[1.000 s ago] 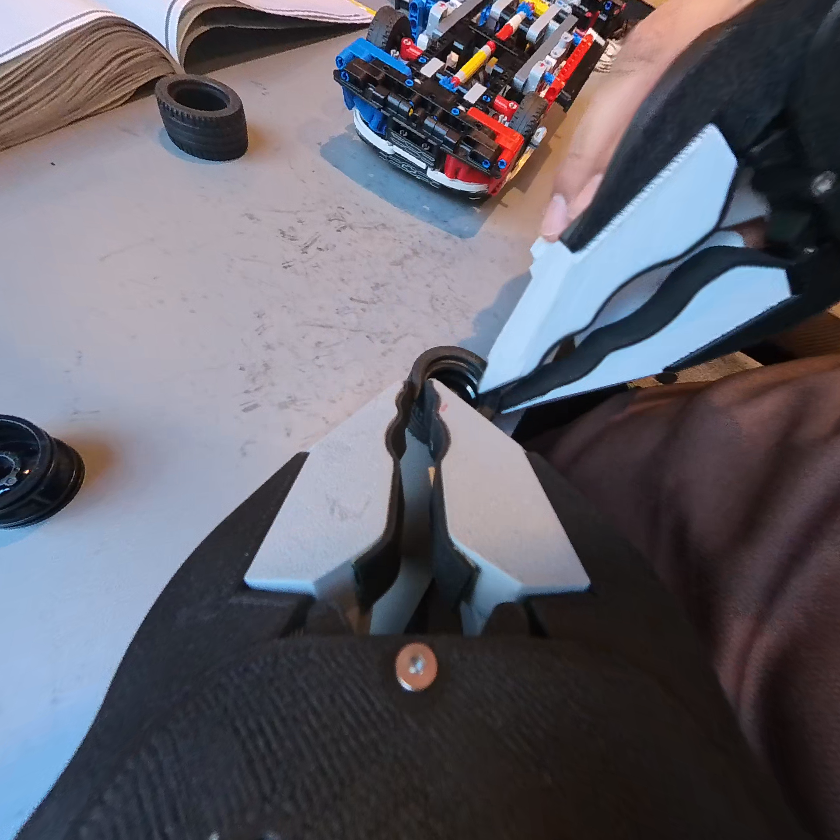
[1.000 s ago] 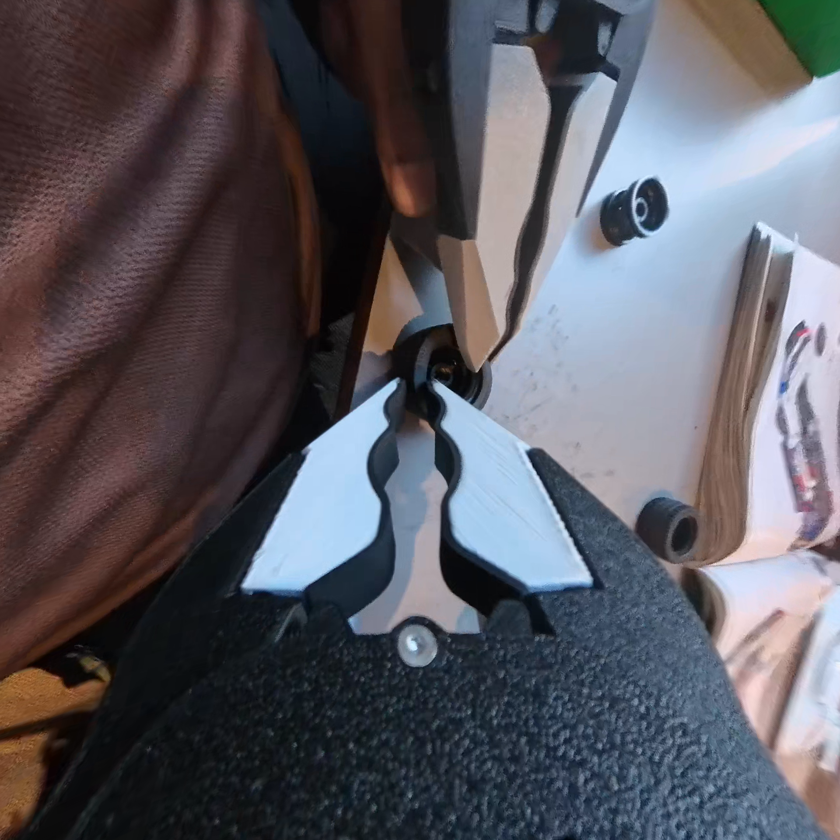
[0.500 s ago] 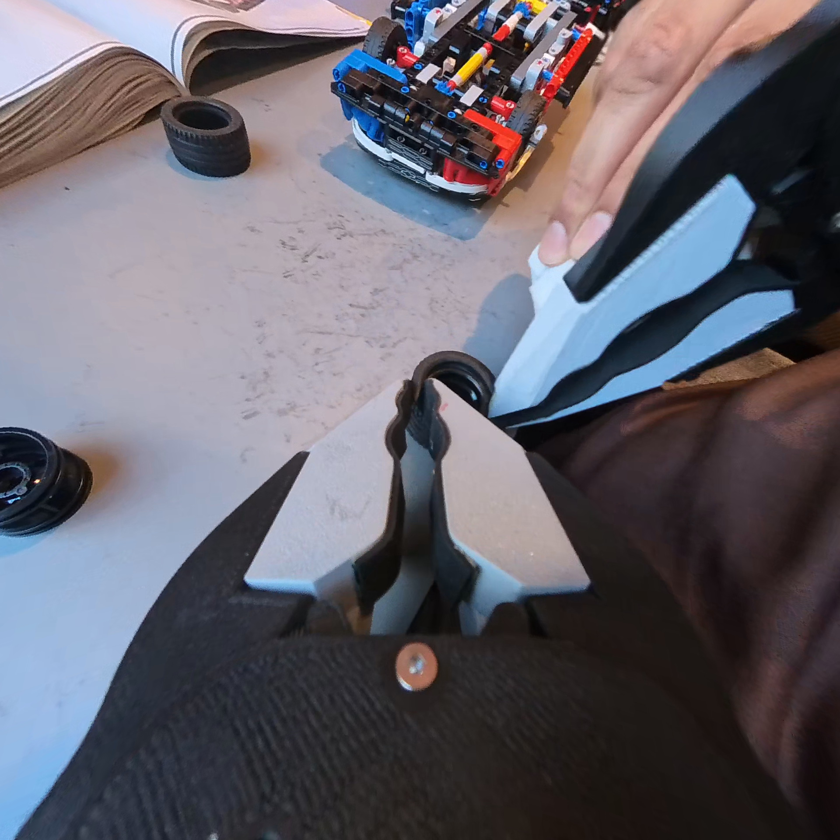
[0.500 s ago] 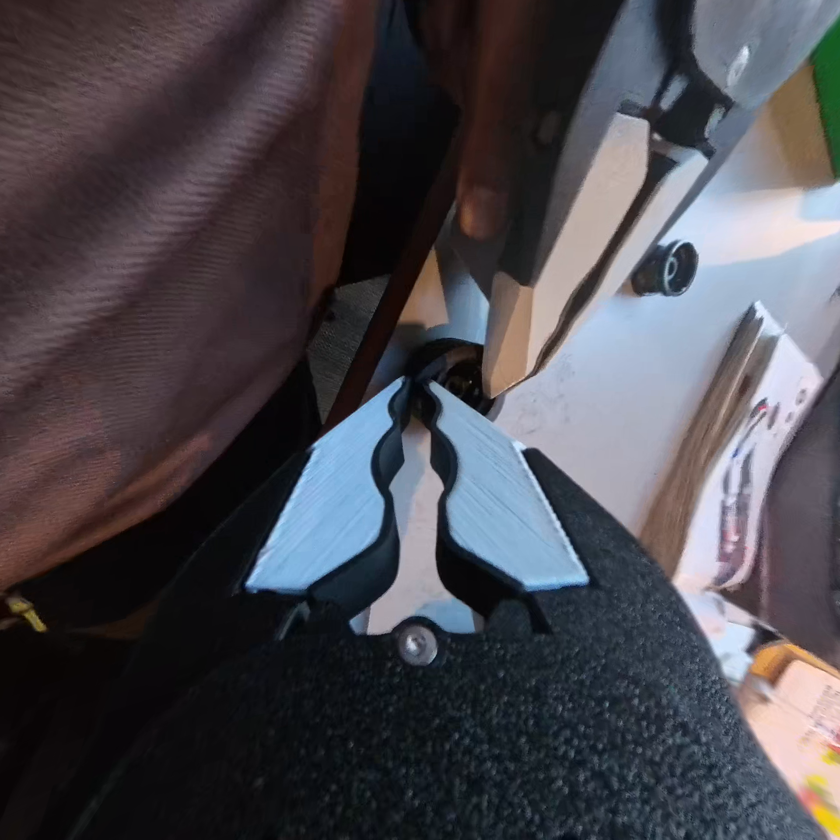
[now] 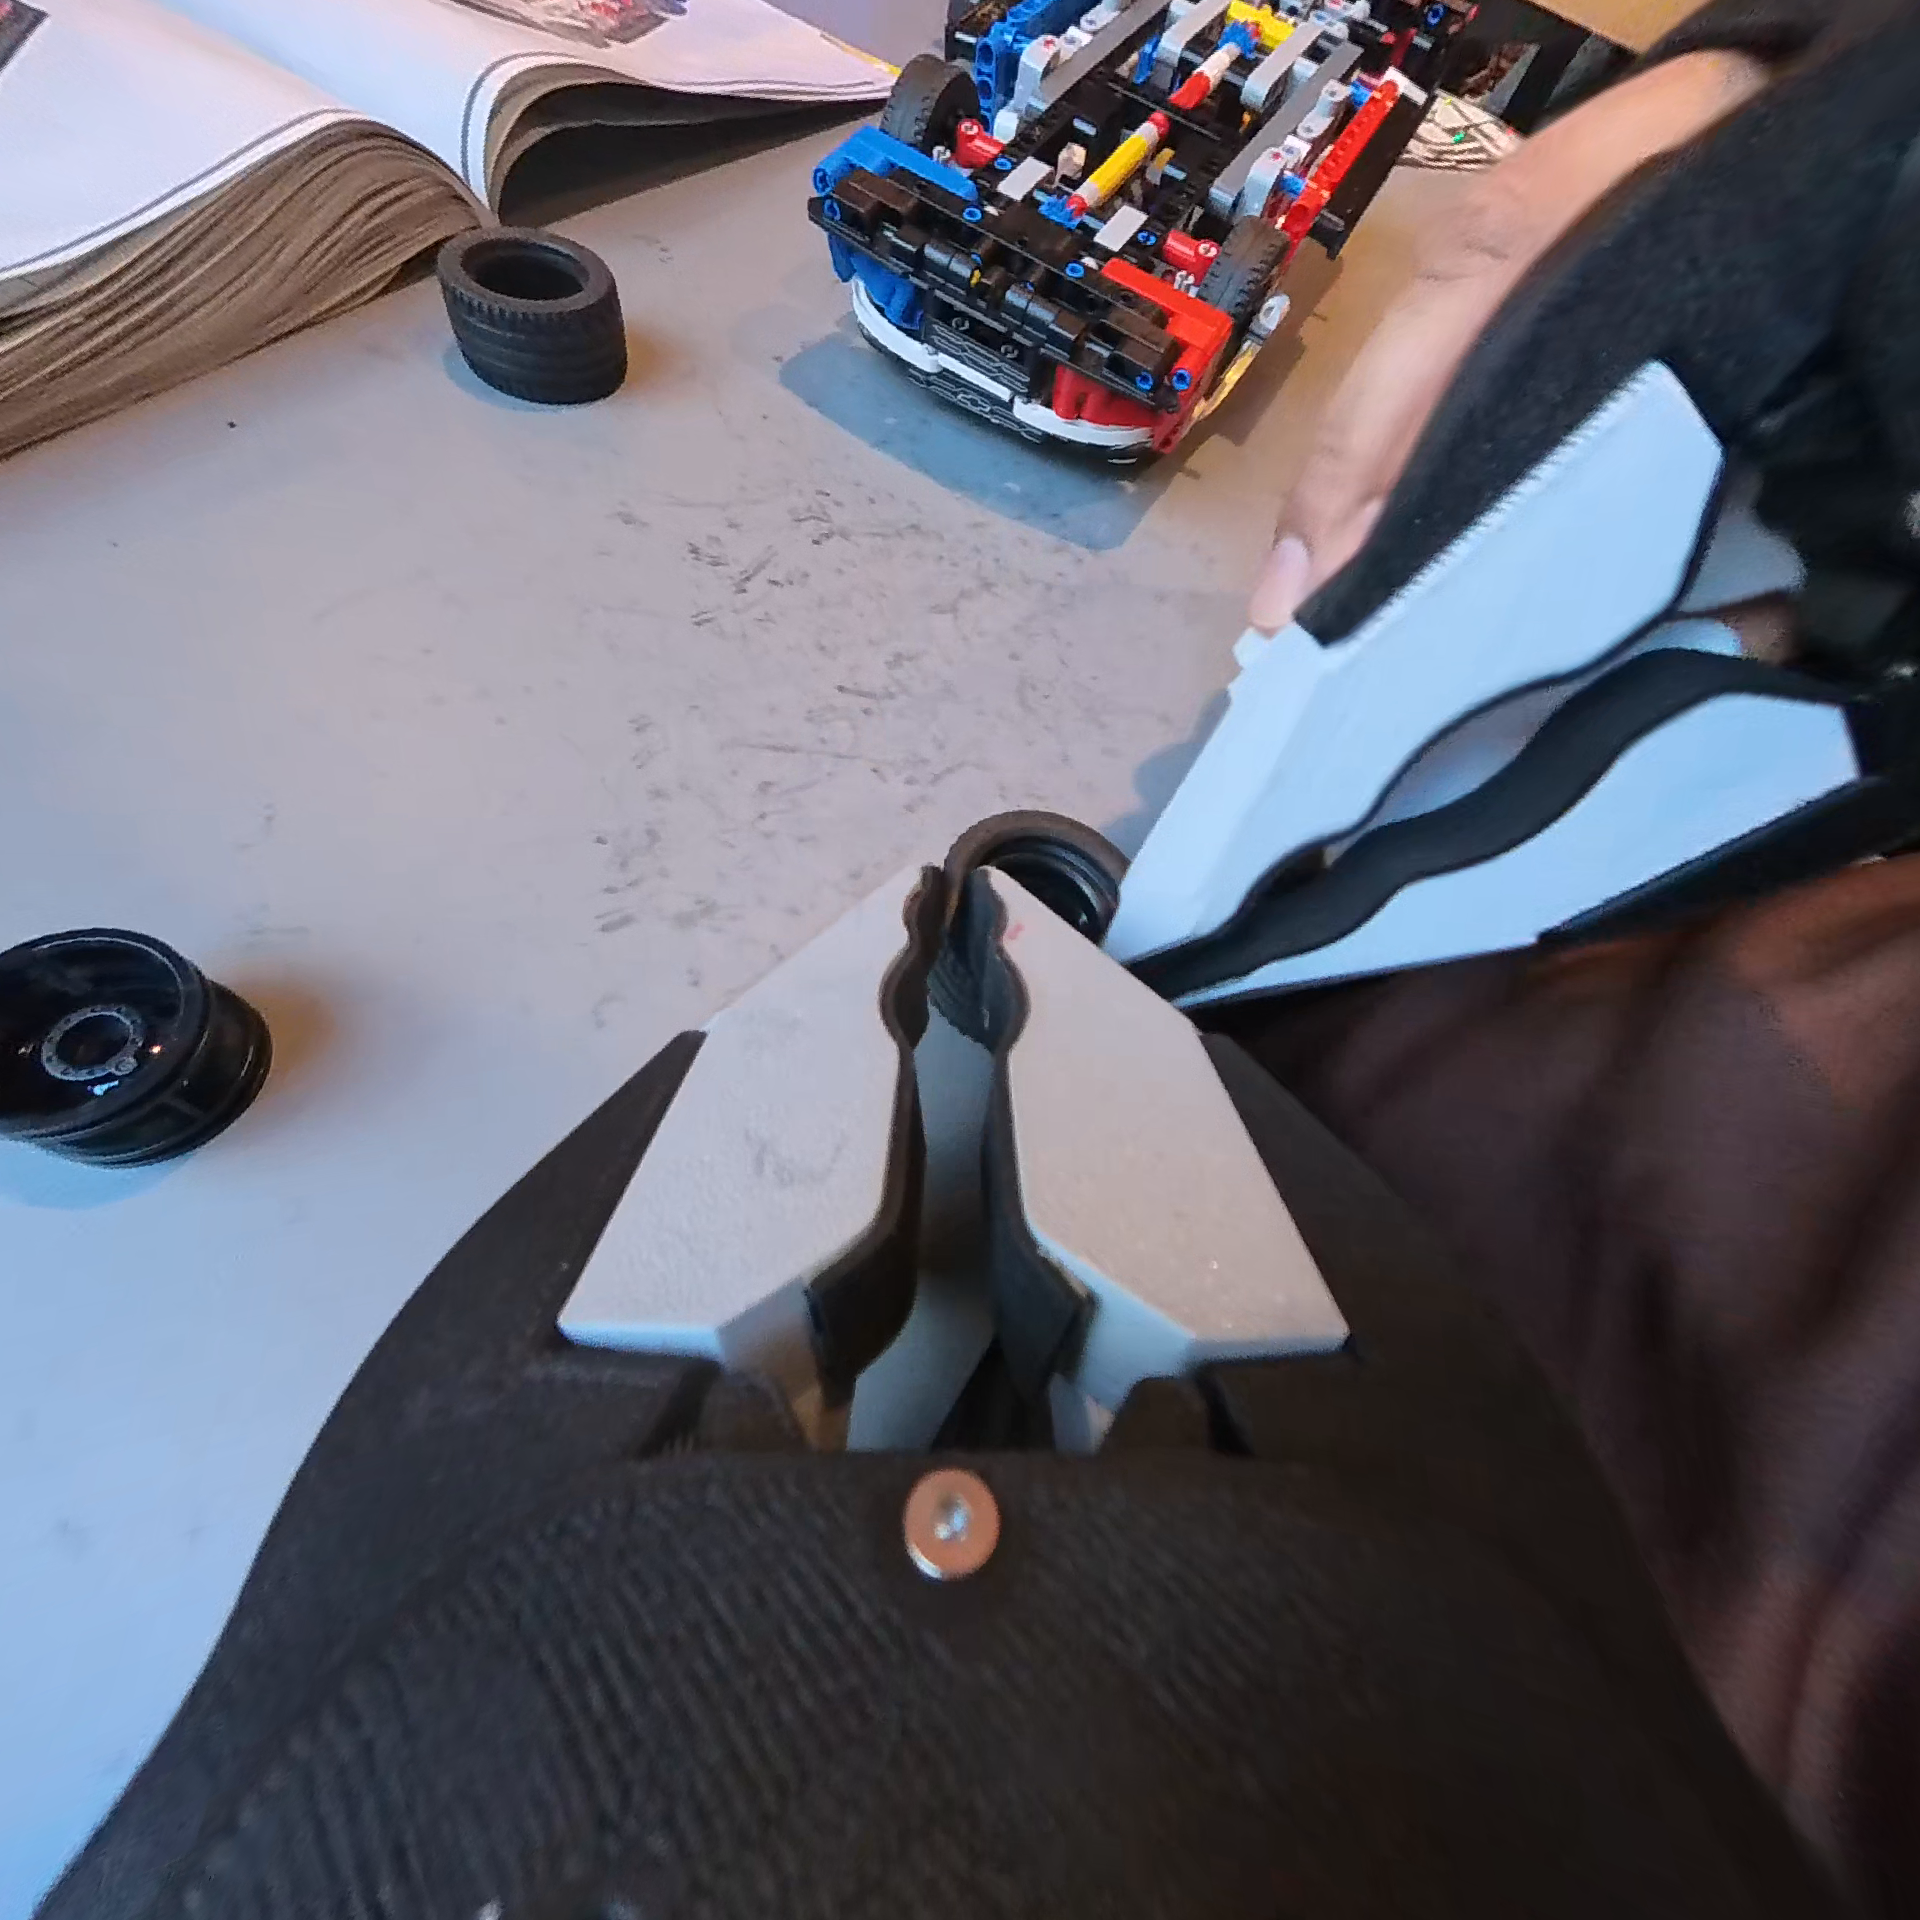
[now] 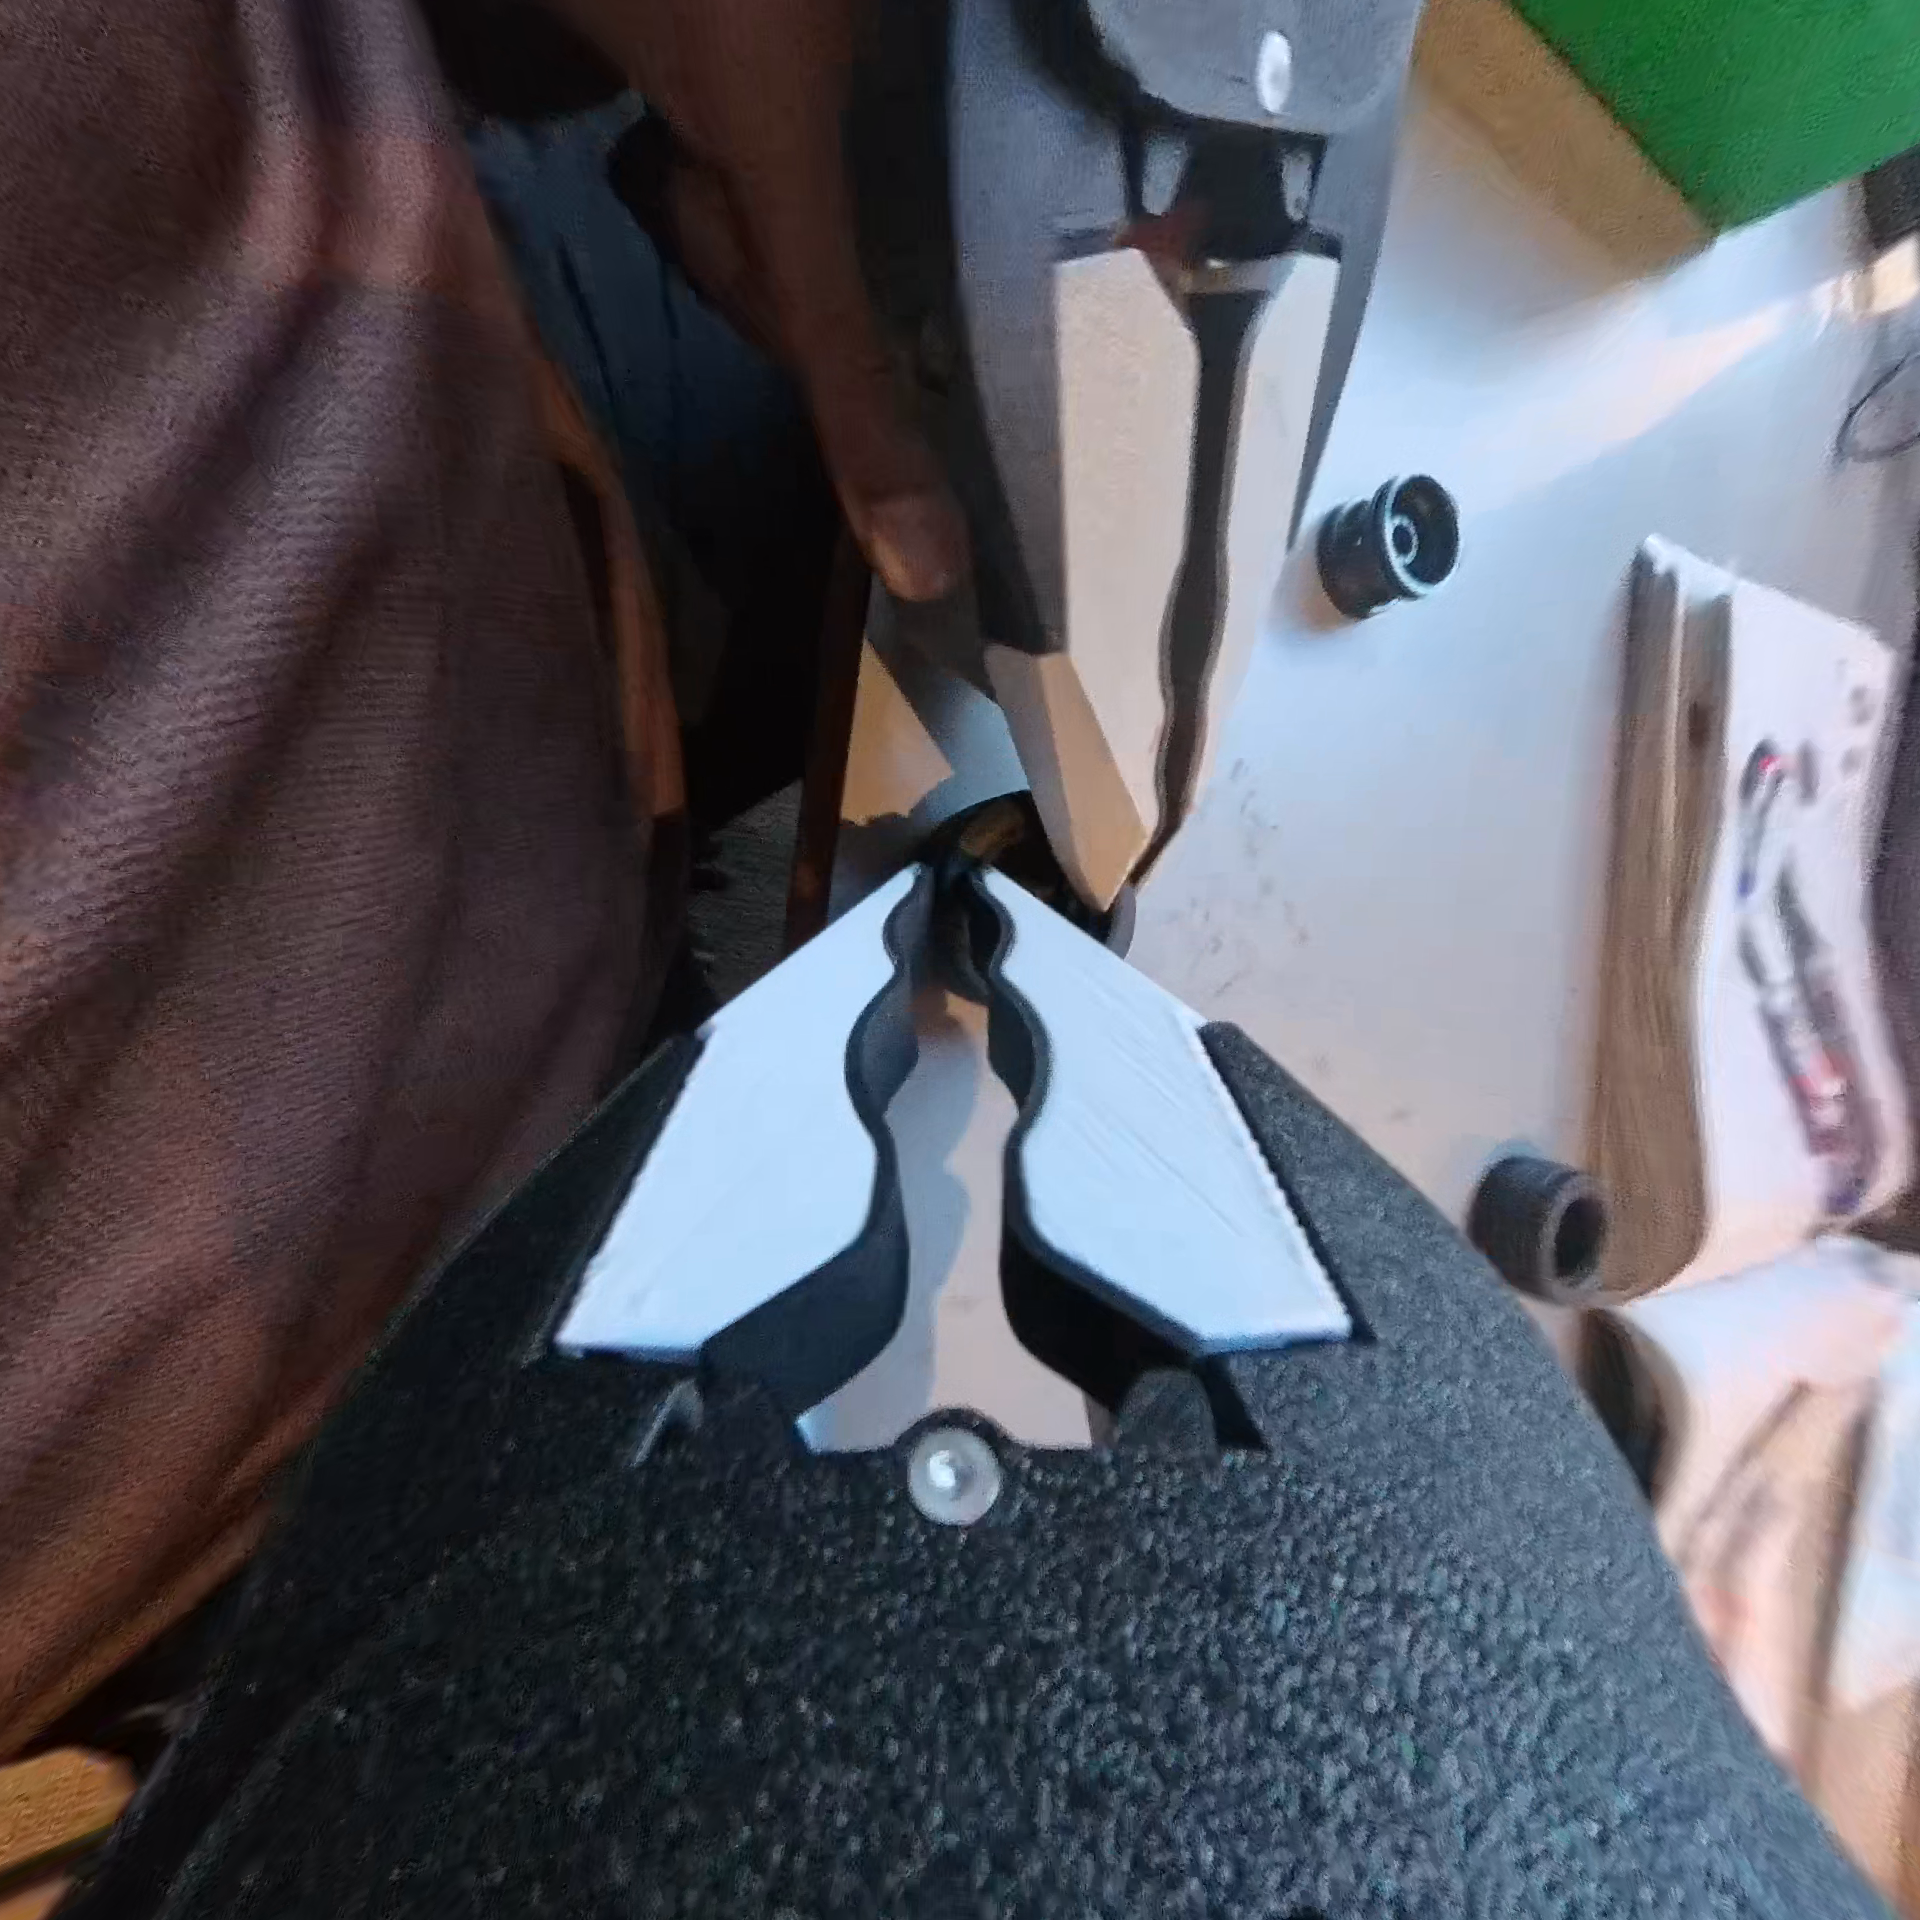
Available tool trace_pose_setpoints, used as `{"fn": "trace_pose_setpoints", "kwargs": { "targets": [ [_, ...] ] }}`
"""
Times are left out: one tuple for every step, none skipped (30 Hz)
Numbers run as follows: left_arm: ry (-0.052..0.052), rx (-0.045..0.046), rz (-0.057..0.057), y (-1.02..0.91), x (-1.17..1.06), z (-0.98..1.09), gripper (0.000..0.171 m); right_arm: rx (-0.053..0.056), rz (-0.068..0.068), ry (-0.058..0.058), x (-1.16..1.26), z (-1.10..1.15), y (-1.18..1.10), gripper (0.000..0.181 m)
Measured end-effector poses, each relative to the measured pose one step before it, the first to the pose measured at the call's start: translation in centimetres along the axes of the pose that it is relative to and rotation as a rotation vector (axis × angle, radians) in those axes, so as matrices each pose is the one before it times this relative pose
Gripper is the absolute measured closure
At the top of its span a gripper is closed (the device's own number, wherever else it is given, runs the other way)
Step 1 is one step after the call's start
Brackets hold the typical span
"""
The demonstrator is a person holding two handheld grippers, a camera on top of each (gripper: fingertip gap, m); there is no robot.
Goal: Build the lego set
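My left gripper (image 5: 961, 883) is shut on the wall of a black tyre (image 5: 1049, 847) that has a rim inside it, held low over the grey table (image 5: 520, 675). My right gripper (image 6: 951, 878) is shut on the same tyre (image 6: 987, 826) from the other side. Its tips show at the right of the left wrist view (image 5: 1138, 930), and the left gripper's tips show in the right wrist view (image 6: 1138, 878). The partly built Lego car (image 5: 1101, 229) stands at the far side of the table.
A loose tyre (image 5: 532, 317) lies by the open instruction book (image 5: 260, 135), and a loose black rim (image 5: 114, 1044) lies at the left. The right wrist view also shows the rim (image 6: 1387, 545), the tyre (image 6: 1538, 1231) and the book (image 6: 1714, 935). A person's brown-clothed body (image 5: 1662, 1247) is close on the right. The grippers are tip to tip, or close to it. The left tips stand about 20 cm off the partly built Lego car (image 5: 1101, 229).
Both grippers stay shut on the tyre. The right gripper has tilted one way and back. The left wrist view has shifted slightly, so the table objects sit a little further right.
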State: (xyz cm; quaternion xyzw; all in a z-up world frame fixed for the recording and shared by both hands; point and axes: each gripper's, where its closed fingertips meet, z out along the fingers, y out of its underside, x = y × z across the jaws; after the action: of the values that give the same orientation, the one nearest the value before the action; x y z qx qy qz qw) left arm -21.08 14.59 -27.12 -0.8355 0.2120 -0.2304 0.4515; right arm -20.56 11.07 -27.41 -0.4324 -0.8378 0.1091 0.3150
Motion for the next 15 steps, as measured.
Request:
{"fn": "trace_pose_setpoints", "kwargs": {
  "targets": [
    [-0.0025, 0.00134, 0.003, -0.013, 0.0, 0.001, 0.168, -0.0129, -0.0895, 0.0365, -0.001, 0.029, 0.005, 0.18],
    [0.0058, -0.00206, -0.0023, -0.001, -0.004, -0.002, 0.169, -0.0294, -0.1088, 0.0325, -0.033, 0.031, 0.005, 0.181],
    [0.013, -0.00314, -0.0102, 0.001, 0.01, -0.007, 0.169, -0.0294, -0.0625, -0.0106, -0.281, 0.126, 0.067, 0.181],
    [0.007, -0.00077, -0.005, -0.018, -0.005, 0.005, 0.169, -0.0002, -0.0186, -0.0191, -0.116, 0.109, -0.052, 0.181],
    [-0.0007, 0.00127, 0.0022, 0.006, -0.011, -0.005, 0.169, 0.0073, -0.0214, -0.0154, 0.023, 0.044, 0.036, 0.181],
    [-0.0046, 0.00169, 0.0029, -0.007, -0.017, -0.008, 0.169, 0.0077, 0.0036, -0.0181, -0.007, 0.082, 0.001, 0.181],
    [-0.0047, 0.0017, 0.0, 0.007, -0.031, -0.027, 0.169, 0.0183, 0.0468, -0.0272, -0.033, 0.122, -0.002, 0.181],
    [-0.0023, 0.00068, -0.0058, 0.032, -0.08, -0.086, 0.169, 0.0367, 0.0977, -0.0441, -0.054, 0.011, -0.002, 0.181],
    [0.0051, -0.00104, -0.0197, 0.073, -0.102, -0.167, 0.169, 0.0412, 0.1237, -0.058, -0.079, -0.099, 0.088, 0.181],
    [0.0126, -0.0023, -0.0195, 0.135, -0.114, -0.283, 0.169, 0.0419, 0.1294, -0.0563, -0.023, -0.153, 0.107, 0.181],
    [0.0102, -0.00313, -0.0094, 0.149, -0.094, -0.305, 0.169, 0.0422, 0.1153, -0.043, -0.037, -0.104, 0.013, 0.181],
    [0.0118, -0.00172, -0.0087, 0.132, -0.014, -0.21, 0.169, 0.0407, 0.088, -0.0286, -0.073, -0.004, 0.024, 0.181],
    [0.0117, -0.00038, -0.0137, 0.06, 0.015, -0.076, 0.169, 0.0384, 0.0656, -0.0205, -0.035, -0.008, 0.017, 0.181],
    [0.0078, -0.00386, -0.0095, 0.004, -0.002, 0.01, 0.169, 0.0326, 0.0611, -0.0133, -0.001, -0.02, 0.012, 0.181],
    [0.0079, -0.00164, -0.0143, -0.021, -0.001, 0.051, 0.169, 0.0286, 0.0712, -0.0151, 0.016, -0.034, 0.043, 0.181]
  ]
}}
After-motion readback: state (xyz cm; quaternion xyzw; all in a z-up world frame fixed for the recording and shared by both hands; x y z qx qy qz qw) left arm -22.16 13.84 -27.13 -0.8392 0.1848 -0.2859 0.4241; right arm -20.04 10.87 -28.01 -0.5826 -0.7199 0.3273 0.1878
